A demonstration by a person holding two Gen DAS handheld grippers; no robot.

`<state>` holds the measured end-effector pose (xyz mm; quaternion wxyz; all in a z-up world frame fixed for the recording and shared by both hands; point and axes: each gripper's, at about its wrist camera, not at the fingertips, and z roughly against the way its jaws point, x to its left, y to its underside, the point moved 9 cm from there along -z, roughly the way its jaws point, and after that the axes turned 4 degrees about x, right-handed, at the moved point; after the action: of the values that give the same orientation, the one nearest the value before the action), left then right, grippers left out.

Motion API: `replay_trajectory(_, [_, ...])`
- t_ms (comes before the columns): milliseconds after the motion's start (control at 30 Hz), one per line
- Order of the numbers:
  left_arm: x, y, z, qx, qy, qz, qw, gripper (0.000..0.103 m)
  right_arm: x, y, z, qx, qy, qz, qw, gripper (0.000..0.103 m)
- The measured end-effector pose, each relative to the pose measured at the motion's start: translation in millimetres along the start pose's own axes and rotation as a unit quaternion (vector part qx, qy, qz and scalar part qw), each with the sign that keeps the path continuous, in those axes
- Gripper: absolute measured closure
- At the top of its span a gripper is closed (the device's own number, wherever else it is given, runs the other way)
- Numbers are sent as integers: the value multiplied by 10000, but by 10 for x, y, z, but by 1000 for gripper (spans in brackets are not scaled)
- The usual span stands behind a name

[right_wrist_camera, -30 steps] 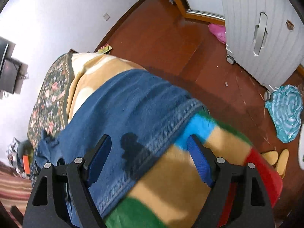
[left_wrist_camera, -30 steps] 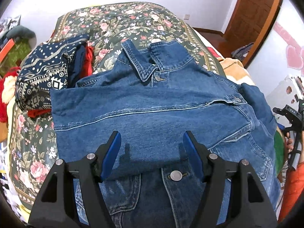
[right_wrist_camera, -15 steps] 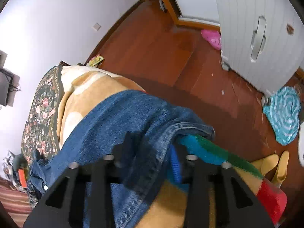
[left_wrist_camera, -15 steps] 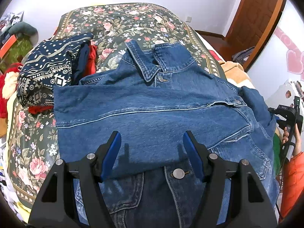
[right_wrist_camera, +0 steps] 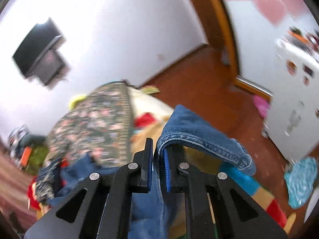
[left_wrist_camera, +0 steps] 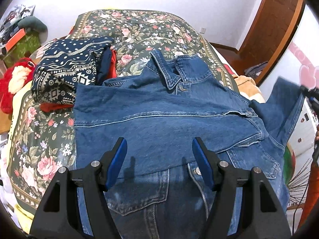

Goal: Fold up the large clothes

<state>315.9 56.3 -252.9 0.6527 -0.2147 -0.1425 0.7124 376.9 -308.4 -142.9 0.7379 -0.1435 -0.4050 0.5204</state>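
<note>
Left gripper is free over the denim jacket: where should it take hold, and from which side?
Probably the hem edge of the folded-over panel of the denim jacket, directly below the open left gripper. Come straight down from above: that edge lies flat and exposed, crosswise between the pads. The right gripper is shut on the sleeve cuff.

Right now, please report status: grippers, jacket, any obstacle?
Left gripper open above denim jacket. Right gripper shut on jacket sleeve, lifted. Folded patterned clothes beside jacket, not blocking.
</note>
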Motion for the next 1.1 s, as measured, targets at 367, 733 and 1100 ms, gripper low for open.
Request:
replay_trajectory(367, [267, 177, 120, -74, 70, 263, 9996, 36, 1252, 877, -398, 1054, -871, 1174, 9836, 94])
replay_trajectory(733, [487, 388, 167, -32, -3, 413, 9991, 36, 1508, 2036, -989, 2906, -913, 1596, 9390, 94])
replay_trajectory(1100, [71, 66, 266, -244, -70, -203, 9995, 36, 1373, 1761, -589, 2364, -859, 1678, 9532, 65])
